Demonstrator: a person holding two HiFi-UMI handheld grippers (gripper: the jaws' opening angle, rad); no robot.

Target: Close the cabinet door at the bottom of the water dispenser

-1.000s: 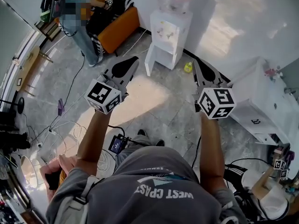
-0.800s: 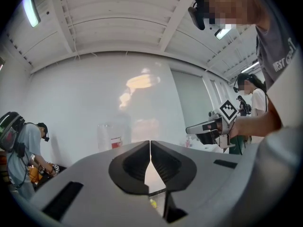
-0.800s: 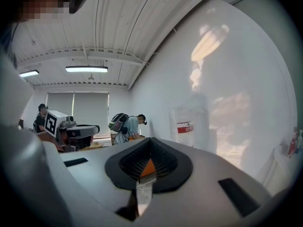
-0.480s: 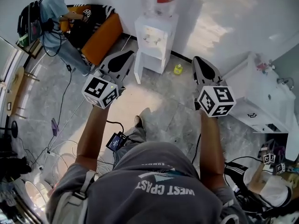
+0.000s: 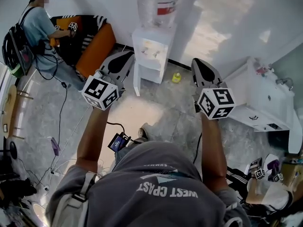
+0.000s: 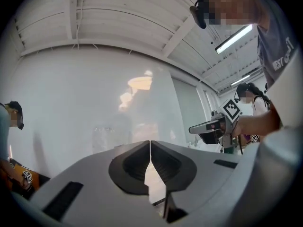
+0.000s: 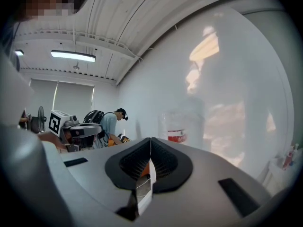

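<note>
Head view with both gripper views. The water dispenser (image 5: 152, 48) stands against the far wall, its inverted bottle (image 5: 158, 1) on top. At its base the cabinet door (image 5: 137, 81) appears to stand ajar, swung out toward the near left, though its edge is small and hard to read at this range. The left gripper (image 5: 127, 56) and right gripper (image 5: 195, 62) are held forward at either side of the dispenser, well apart from it. This is probably a carrying posture for the approach, since neither touches the door.

In their own views the left gripper (image 6: 150, 148) and right gripper (image 7: 150, 145) are each clenched, tips meeting with nothing between them. A closed jaw suits a push on a door panel, so the pose likely prepares for that.

Writing: the bottle bears a red label (image 7: 176, 136) whose text is too small to read. The wearer's shirt (image 5: 165, 188) shows "WEST" and a second word, seen upside down. A small yellow object (image 5: 176, 77) lies on the floor to the right of the dispenser.
</note>
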